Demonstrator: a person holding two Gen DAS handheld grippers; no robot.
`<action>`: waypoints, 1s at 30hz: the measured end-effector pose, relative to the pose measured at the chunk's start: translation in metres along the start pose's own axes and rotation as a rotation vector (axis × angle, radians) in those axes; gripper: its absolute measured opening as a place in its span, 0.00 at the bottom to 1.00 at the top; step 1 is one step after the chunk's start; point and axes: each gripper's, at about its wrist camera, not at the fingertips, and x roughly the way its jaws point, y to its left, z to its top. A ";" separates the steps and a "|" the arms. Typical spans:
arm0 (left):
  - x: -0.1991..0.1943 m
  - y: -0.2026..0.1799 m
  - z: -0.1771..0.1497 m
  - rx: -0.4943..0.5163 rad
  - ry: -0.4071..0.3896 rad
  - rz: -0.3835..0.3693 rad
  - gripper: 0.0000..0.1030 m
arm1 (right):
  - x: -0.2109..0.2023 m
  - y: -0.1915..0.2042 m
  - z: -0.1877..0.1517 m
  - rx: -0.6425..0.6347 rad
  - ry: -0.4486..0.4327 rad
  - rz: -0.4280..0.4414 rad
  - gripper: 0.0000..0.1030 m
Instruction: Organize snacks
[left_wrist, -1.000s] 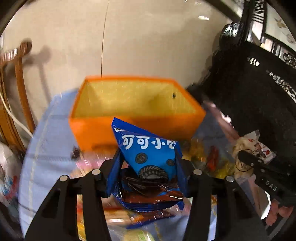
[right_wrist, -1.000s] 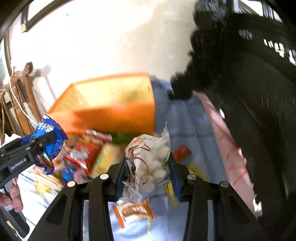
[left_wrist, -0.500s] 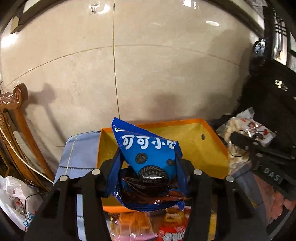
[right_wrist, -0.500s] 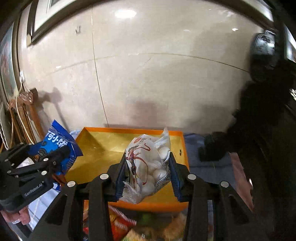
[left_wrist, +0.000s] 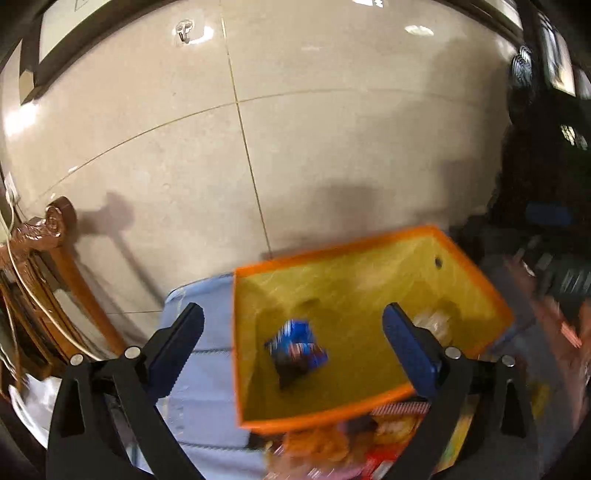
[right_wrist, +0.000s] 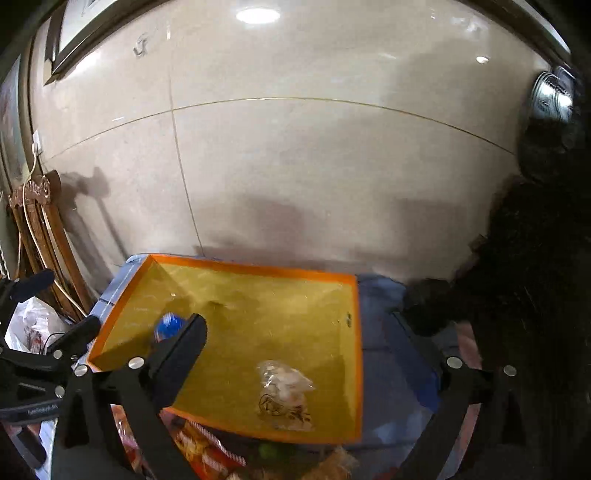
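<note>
An orange box (left_wrist: 347, 410) with a yellow inside stands on a pale blue cloth against the wall. A blue cookie packet (left_wrist: 297, 349) lies blurred inside it, below my left gripper (left_wrist: 293, 330), whose jaws are opening wide with nothing pressed between them. In the right wrist view a clear bag of white sweets (right_wrist: 284, 397) lies in the orange box (right_wrist: 258, 269), under my right gripper (right_wrist: 306, 328), whose jaws are also opening and empty. The blue packet (right_wrist: 168, 326) peeks out behind the right gripper's left finger. The left gripper (right_wrist: 48, 314) shows at that view's left edge.
Loose snack packets (left_wrist: 351, 443) lie on the blue cloth (left_wrist: 199, 369) in front of the box, also seen as snack packets (right_wrist: 207, 450). A carved wooden chair (left_wrist: 40, 251) and a white plastic bag (right_wrist: 33, 325) stand at the left. Dark furniture (right_wrist: 535, 277) fills the right.
Both grippers carried their packets over the orange box, then let go. The blue packet and the bag of white sweets now lie inside the box.
</note>
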 end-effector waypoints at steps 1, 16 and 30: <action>-0.007 0.003 -0.010 0.019 0.000 0.011 0.93 | -0.009 -0.006 -0.009 -0.009 0.003 -0.027 0.96; 0.004 -0.003 -0.139 0.230 0.038 -0.194 0.96 | 0.005 -0.102 -0.225 0.359 0.342 -0.208 0.96; 0.075 -0.029 -0.159 0.396 0.146 -0.235 0.95 | 0.024 -0.091 -0.252 0.503 0.413 -0.347 0.97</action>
